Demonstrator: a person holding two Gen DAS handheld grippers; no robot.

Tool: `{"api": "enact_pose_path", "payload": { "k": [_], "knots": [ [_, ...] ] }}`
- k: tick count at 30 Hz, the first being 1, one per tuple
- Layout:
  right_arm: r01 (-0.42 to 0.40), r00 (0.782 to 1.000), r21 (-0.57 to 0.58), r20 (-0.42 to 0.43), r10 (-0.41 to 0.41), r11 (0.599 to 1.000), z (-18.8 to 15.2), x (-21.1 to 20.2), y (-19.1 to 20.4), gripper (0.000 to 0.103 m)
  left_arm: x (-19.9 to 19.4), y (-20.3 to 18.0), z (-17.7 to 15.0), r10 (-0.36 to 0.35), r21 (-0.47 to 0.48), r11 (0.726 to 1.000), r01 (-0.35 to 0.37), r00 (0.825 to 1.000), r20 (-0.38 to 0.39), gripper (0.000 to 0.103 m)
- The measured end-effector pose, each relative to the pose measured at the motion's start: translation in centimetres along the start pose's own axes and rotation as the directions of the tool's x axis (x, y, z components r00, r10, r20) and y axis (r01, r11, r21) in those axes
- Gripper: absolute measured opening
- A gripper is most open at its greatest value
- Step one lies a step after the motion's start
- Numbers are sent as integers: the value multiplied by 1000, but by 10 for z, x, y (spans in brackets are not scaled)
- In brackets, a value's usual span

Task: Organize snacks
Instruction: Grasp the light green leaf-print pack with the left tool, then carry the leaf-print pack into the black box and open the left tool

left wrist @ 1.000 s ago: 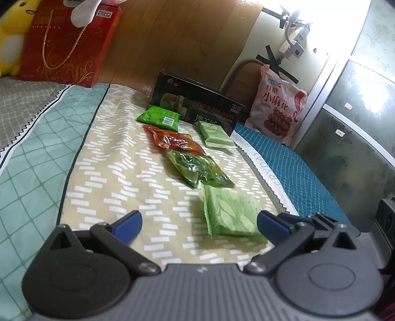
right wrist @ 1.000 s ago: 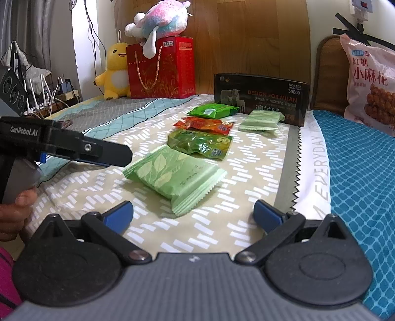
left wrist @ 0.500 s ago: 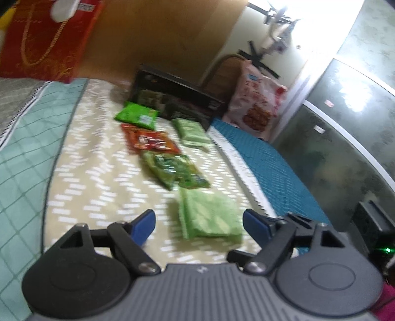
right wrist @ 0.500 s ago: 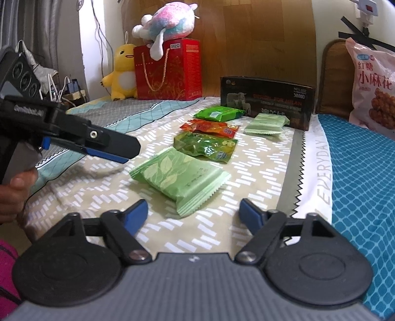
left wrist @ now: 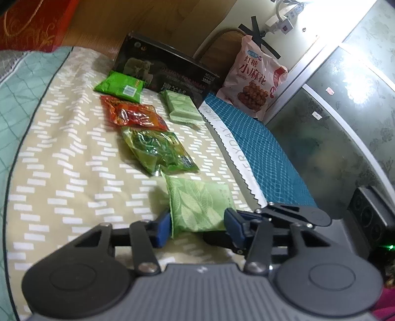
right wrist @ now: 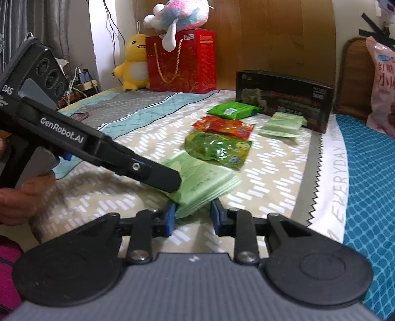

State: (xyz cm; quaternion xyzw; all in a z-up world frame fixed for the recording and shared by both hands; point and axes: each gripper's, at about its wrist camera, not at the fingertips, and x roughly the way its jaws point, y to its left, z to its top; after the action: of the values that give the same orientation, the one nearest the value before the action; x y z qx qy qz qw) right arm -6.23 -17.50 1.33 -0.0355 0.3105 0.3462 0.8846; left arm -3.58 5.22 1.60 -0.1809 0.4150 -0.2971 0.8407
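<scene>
A light green leaf-print packet [left wrist: 200, 207] lies nearest on the bed; it also shows in the right wrist view [right wrist: 205, 180]. My left gripper [left wrist: 197, 228] has its blue pads at the packet's two sides, closing on it. My right gripper [right wrist: 192, 217] is closing on the packet's near corner. The left gripper's body [right wrist: 98, 150] crosses the right wrist view and touches the packet. Behind lie a dark green packet [left wrist: 158, 150], a red-orange packet [left wrist: 133, 116], a bright green packet [left wrist: 121, 86] and a second light green packet [left wrist: 182, 108].
A black box [left wrist: 167, 74] stands at the headboard, with a pink snack bag [left wrist: 256, 79] to its right. A red gift bag [right wrist: 182, 61], a yellow plush [right wrist: 133, 66] and a pastel plush [right wrist: 177, 19] sit far left. Blue blanket [left wrist: 256, 148] covers the right.
Both grippers moved forward onto the nearest light green packet and their jaws narrowed around it. The left gripper now reaches it from the left in the right wrist view.
</scene>
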Motion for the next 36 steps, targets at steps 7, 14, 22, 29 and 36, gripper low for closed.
{"api": "enact_pose_path", "payload": {
  "k": [7, 14, 22, 29, 36],
  "knots": [
    [10, 997, -13, 77, -9, 1000, 38, -6, -19, 30, -4, -20, 34, 10, 96, 995, -16, 998, 58, 46],
    [57, 985, 21, 163, -59, 998, 101, 17, -76, 30, 18, -35, 114, 42, 157, 985, -67, 987, 155, 47],
    [139, 975, 113, 158, -156, 984, 156, 69, -140, 29, 74, -27, 201, 90, 145, 982, -120, 977, 196, 49],
    [289, 935, 129, 176, -309, 949, 154, 83, -147, 34, 92, -10, 218, 190, 139, 965, -223, 957, 219, 68],
    [57, 990, 87, 125, -68, 995, 112, 72, -107, 35, 29, 33, 170, 172, 55, 980, -190, 957, 235, 72]
  ]
}}
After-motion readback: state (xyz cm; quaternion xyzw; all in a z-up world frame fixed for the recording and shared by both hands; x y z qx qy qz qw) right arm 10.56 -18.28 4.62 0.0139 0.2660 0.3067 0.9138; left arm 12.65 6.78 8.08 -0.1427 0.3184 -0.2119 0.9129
